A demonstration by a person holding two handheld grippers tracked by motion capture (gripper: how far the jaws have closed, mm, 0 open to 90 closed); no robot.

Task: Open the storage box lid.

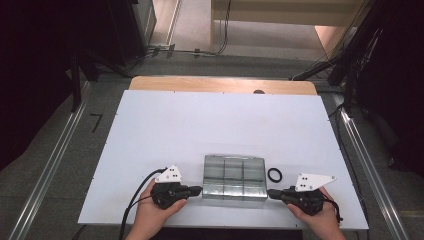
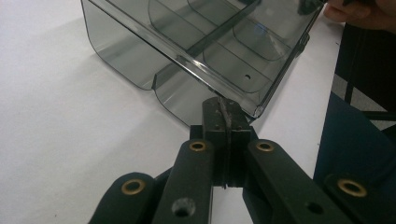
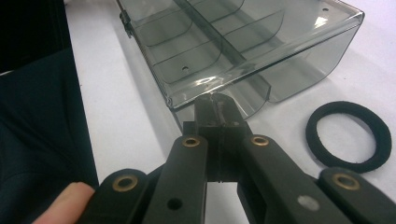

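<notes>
A smoky clear plastic box [image 1: 234,177] with several compartments lies near the front middle of the white table [image 1: 200,125]. My left gripper [image 1: 200,189] is shut, its tips against the box's left side near the front corner. In the left gripper view the closed jaws [image 2: 225,105] meet the box [image 2: 210,42] at its rim. My right gripper [image 1: 270,192] is shut too, tips against the box's right side. The right gripper view has its closed jaws [image 3: 216,100] touching the rim of the box [image 3: 243,42]. Whether either pinches the thin rim is unclear.
A black hair tie [image 1: 274,175] lies flat just right of the box, close to the right gripper; it is also in the right gripper view [image 3: 348,135]. A wooden strip [image 1: 222,85] borders the table's far edge. The table's front edge is just behind both hands.
</notes>
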